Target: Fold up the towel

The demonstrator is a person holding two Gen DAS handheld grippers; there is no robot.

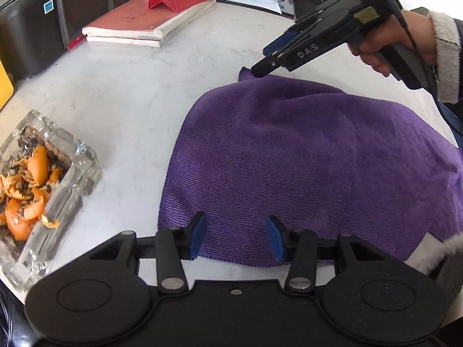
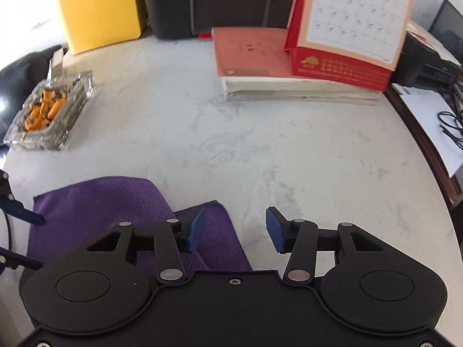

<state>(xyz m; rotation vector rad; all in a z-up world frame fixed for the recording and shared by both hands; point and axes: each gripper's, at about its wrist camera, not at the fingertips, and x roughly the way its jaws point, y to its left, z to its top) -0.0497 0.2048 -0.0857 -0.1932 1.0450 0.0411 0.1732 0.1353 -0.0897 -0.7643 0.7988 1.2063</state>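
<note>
**A:** Purple towel (image 1: pixel 303 159) is lying rumpled on our white marble table (image 1: pixel 130 92), partly doubled over, with its right side hanging off the table edge. Glass ashtray (image 1: pixel 43 179) full of orange peel sits off to its left, well apart.

**B:** Yep, we see that. Our left gripper (image 1: pixel 235 237) hovers over the near hem, blue fingers (image 1: pixel 198 235) apart, cloth showing between them, nothing pinched.

**A:** And the right gripper (image 2: pixel 235 230)? From its own camera the fingers are apart too. The left finger is over the towel's far corner, the right one over bare table.

**B:** From the left camera, its tips are right at that far corner. Can't tell if they touch it.

**A:** Books (image 2: pixel 289 66) and a red calendar (image 2: pixel 347 29) sit at the back.
</note>
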